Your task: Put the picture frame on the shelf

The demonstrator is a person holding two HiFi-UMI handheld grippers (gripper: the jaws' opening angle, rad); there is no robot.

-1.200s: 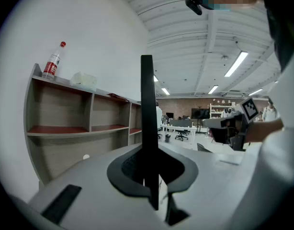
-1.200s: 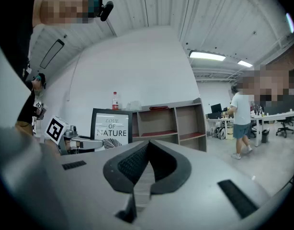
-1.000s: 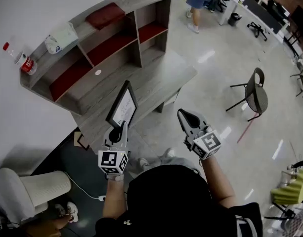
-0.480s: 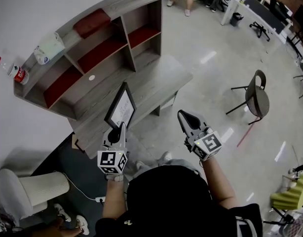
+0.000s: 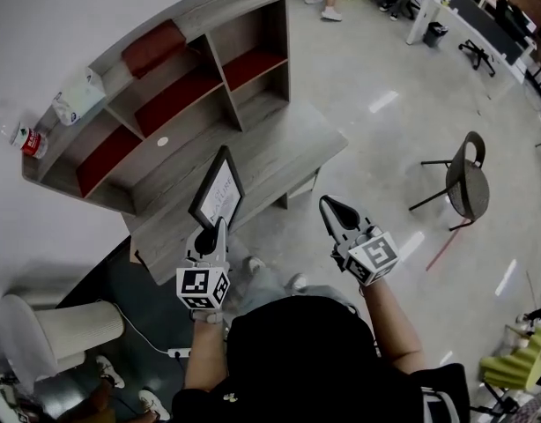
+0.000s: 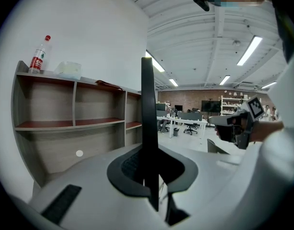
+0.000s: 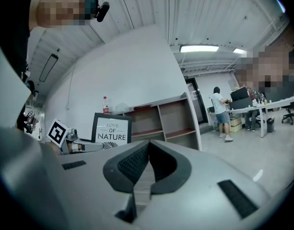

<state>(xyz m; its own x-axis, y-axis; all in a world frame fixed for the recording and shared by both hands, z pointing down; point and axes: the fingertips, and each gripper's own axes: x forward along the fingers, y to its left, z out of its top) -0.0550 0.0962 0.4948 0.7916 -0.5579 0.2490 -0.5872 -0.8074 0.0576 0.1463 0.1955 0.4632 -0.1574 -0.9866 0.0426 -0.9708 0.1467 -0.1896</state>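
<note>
While the left gripper clamps narrowly on the lower edge of the picture frame, held upright at centre frame just below the shelf, the right gripper shows its jaws pressed together on nothing. One lower compartment holds a small white disc (too small to identify). Along the shelf's top, upper left, sit a bottle, a white pack and a red cushion.
</note>
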